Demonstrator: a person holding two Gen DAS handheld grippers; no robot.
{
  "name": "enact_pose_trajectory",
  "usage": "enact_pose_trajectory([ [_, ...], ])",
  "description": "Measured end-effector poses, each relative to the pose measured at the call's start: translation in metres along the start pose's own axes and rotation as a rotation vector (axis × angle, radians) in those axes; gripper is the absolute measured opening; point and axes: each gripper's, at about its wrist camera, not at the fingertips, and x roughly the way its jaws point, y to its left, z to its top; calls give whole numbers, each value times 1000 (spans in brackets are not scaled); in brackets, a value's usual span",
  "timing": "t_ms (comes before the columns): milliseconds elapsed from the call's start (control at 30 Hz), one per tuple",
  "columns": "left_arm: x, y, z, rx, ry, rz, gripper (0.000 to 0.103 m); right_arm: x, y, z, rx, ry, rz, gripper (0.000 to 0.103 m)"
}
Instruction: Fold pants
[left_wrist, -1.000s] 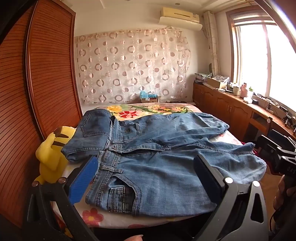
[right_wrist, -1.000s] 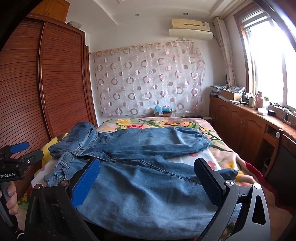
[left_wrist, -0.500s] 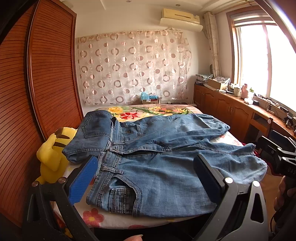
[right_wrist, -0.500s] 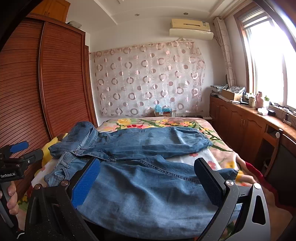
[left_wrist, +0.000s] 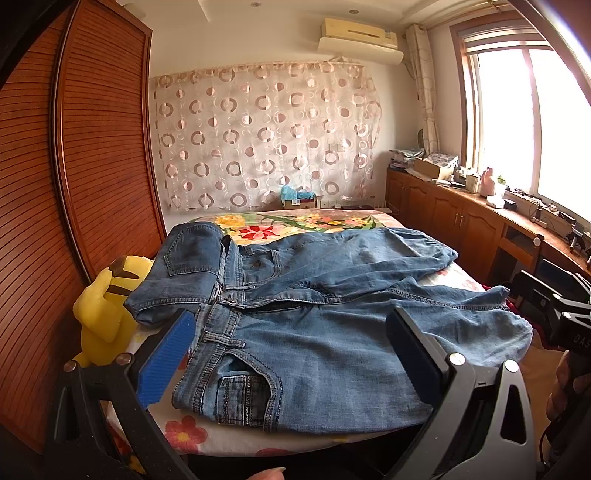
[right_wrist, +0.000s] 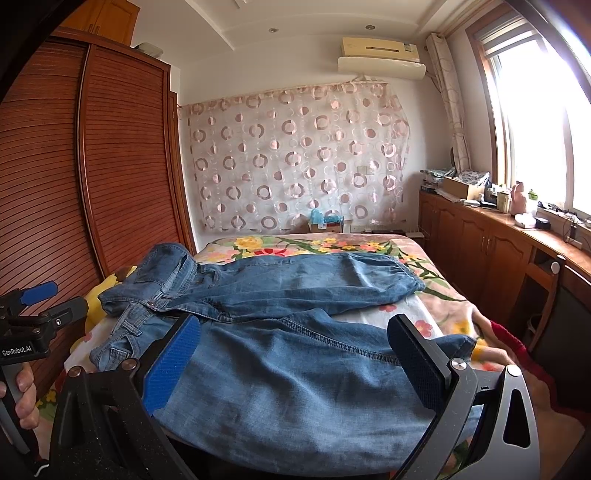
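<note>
Sunlit bedroom: a wardrobe (left_wrist: 96, 155) runs along one side and a bed (left_wrist: 295, 221) with a floral cover fills the middle. Jeans (left_wrist: 332, 332) lie spread across the near end of the bed, waistband toward the wardrobe, the two legs splayed apart, the near leg reaching the mattress edge. A yellow plush (left_wrist: 103, 314) sits wedged between bed and wardrobe, just beside the waistband. The left gripper (left_wrist: 291, 358) hovers above the waist end with fingers wide apart and nothing between them; the right gripper (right_wrist: 295, 358) hangs likewise spread and empty over the near leg.

Likely trouble: the far leg is rumpled, so a fold may trap creases. Denim is thick, so a shallow pinch could slip. A pull toward the near edge could drag the jeans off the bed, and a sweep at the waistband could snag the plush.
</note>
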Motion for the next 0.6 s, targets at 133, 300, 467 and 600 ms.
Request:
enact_pose_trajectory([
  [133,-2,0,2,-1,-4,1,103,0,0,0,0,1,0,101],
  [300,-3,0,2,-1,-6,2,103,0,0,0,2,0,1,101],
  [467,-3,0,3,-1,-6,2,103,0,1,-1,2,0,0,101],
  [600,-3,0,3,0,-6,2,103,0,2,-1,3,1,0,101],
])
